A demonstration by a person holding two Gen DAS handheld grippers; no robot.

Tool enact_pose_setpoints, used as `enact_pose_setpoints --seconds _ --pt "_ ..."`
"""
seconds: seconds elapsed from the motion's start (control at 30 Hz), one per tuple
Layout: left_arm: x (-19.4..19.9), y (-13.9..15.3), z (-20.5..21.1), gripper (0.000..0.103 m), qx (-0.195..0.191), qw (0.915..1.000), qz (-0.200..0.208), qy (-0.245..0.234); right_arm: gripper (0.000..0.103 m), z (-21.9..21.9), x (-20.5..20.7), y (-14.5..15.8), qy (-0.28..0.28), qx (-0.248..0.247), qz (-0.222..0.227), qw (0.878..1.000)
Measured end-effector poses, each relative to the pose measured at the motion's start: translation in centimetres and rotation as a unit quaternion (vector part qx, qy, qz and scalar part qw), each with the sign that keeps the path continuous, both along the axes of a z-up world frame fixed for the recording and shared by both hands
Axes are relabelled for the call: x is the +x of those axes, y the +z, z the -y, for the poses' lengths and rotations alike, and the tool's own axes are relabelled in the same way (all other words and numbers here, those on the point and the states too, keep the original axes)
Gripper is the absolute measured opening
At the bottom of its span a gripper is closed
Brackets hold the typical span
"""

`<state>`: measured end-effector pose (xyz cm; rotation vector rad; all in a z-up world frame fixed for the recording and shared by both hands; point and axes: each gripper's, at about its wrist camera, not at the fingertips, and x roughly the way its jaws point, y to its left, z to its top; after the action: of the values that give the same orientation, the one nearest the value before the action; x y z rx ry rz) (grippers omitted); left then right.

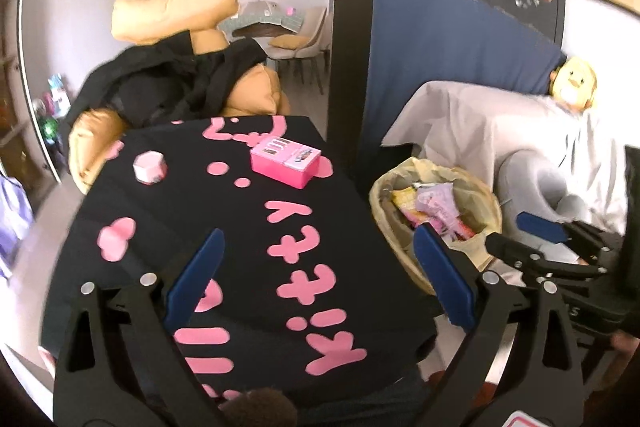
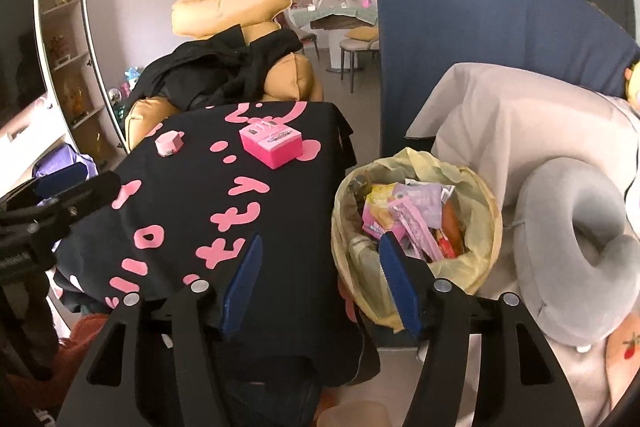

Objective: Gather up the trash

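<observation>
A bin lined with a yellow bag [image 1: 472,175] [image 2: 480,187] stands to the right of the table and holds several wrappers [image 1: 432,203] [image 2: 408,211]. The table wears a black cloth with pink letters [image 1: 192,195] [image 2: 192,187]. On its far part lie a pink box [image 1: 286,159] [image 2: 272,143] and a small pink hexagonal box [image 1: 149,167] [image 2: 169,143]. My left gripper [image 1: 318,239] hangs open over the cloth with nothing between its blue pads. My right gripper [image 2: 320,247] is open and empty, its right finger in front of the bin's near rim; in the left wrist view the right gripper [image 1: 520,235] shows beside the bin.
Tan cushions with black clothing [image 1: 168,87] [image 2: 224,67] lie behind the table. A blue screen [image 1: 440,55] [image 2: 460,35] stands behind the bin. A seat under beige cloth [image 2: 500,115] with a grey neck pillow [image 2: 560,247] is on the right. A yellow duck toy [image 1: 576,83] sits on it.
</observation>
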<state>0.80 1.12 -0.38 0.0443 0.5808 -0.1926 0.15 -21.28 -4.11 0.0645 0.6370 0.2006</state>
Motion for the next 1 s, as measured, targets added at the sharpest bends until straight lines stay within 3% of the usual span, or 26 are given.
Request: enact_pose_setpoints --seconds 0.2,0.53,1.0 --pt "-1.4 0.6 0.2 0.091 0.008 0.9999 0.008 0.007 0.058 -0.3 -2.7 0.3 -0.01 0.008 0.024 1.0" --pt "-3.9 2.4 0.1 0.091 0.025 0.9978 0.054 0.028 0.058 -0.8 -5.2 1.6 -0.004 0.003 0.06 0.998" --pt "-4.2 2.7 -0.2 0.091 0.025 0.9976 0.056 0.032 0.058 -0.7 -5.6 2.1 -0.009 0.002 0.07 0.997"
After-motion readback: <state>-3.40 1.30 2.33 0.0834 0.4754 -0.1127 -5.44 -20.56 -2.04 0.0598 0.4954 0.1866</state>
